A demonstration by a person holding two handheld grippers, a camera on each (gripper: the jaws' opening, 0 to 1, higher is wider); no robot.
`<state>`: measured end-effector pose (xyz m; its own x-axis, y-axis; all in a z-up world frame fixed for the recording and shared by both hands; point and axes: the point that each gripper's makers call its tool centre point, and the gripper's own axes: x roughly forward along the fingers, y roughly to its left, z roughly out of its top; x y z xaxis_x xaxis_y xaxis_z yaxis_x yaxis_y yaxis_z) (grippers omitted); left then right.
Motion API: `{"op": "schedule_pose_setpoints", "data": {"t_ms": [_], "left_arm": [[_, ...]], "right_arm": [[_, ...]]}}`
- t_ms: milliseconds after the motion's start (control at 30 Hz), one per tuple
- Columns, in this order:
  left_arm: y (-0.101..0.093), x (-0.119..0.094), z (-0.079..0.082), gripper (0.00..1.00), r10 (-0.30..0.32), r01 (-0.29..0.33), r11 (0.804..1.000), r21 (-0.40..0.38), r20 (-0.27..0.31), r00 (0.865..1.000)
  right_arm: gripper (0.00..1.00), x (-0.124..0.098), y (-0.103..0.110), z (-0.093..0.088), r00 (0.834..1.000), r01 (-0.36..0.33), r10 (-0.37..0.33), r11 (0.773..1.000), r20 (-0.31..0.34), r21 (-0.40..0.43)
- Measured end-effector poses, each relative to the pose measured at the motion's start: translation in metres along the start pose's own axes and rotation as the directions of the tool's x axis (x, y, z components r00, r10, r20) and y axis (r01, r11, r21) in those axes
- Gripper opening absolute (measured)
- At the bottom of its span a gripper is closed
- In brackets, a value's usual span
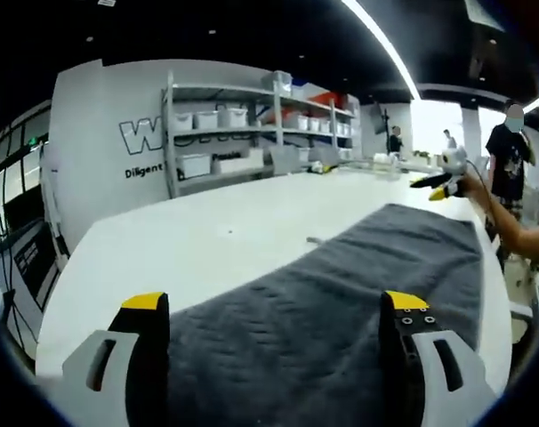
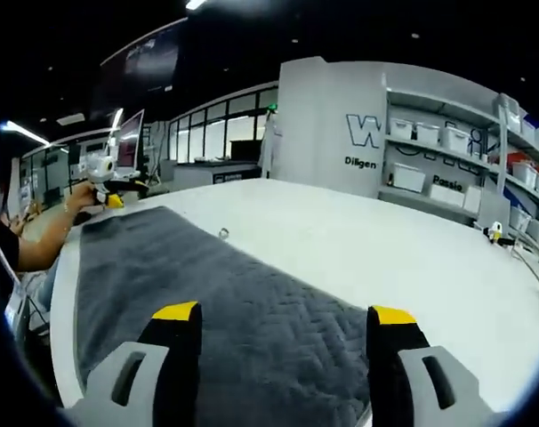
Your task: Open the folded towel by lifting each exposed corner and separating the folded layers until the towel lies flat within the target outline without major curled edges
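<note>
Looking along the left gripper [image 1: 278, 311], its two yellow-tipped jaws stand wide apart with nothing between them but open air above the towel [image 1: 341, 302]. The dark grey towel lies spread on the white table [image 1: 216, 240], running from just under and between the jaws away toward the far right. Its surface looks flat, with a stitched zigzag pattern and a straight left edge that crosses in front of the left jaw. At the towel's far end, ahead and to the right, the right gripper [image 1: 440, 185] is held in a person's hand [image 1: 473, 185], above the table near the far corner of the towel. Whether it touches the cloth cannot be told from here. Ahead and to the left, beyond the table, stands a metal shelf [image 1: 225, 133] with white bins against a grey wall.

In the right gripper view, the right gripper [image 2: 283, 320] also has its jaws spread wide and empty, hovering over the near end of the towel [image 2: 189, 285]. The towel stretches ahead and to the left along the table [image 2: 385, 249], and a small loop [image 2: 223, 233] sticks up at its right edge. At the far left end, a hand [image 2: 81, 197] holds the left gripper [image 2: 109, 191] near the towel's corner. Shelves with bins [image 2: 447, 160] stand ahead to the right.
</note>
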<state>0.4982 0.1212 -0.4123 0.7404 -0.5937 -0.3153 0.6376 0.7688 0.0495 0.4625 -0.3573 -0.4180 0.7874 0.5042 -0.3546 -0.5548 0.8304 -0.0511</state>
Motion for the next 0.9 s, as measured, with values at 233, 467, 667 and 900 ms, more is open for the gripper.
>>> {"op": "schedule_pose_setpoints", "data": {"t_ms": [233, 467, 667, 900], "left_arm": [[0.024, 0.022, -0.014, 0.90, 0.045, -0.043, 0.999, 0.019, -0.089, 0.995], [0.024, 0.038, -0.013, 0.69, 0.003, -0.008, 0.997, -0.074, -0.066, 0.998], [0.031, 0.043, -0.023, 0.56, 0.044, -0.046, 0.999, -0.014, -0.125, 0.991], [0.045, 0.051, -0.038, 0.31, 0.071, -0.074, 0.997, -0.008, -0.167, 0.983]], "right_arm": [[0.68, 0.019, -0.032, -0.006, 0.996, 0.068, -0.068, 0.998, -0.063, -0.008], [0.56, 0.042, -0.047, -0.018, 0.991, 0.086, -0.085, 0.996, -0.106, 0.003], [0.42, 0.062, -0.053, -0.028, 0.989, 0.072, -0.069, 0.997, -0.133, 0.021], [0.33, 0.078, -0.058, -0.039, 0.985, 0.064, -0.054, 0.996, -0.161, 0.054]]}}
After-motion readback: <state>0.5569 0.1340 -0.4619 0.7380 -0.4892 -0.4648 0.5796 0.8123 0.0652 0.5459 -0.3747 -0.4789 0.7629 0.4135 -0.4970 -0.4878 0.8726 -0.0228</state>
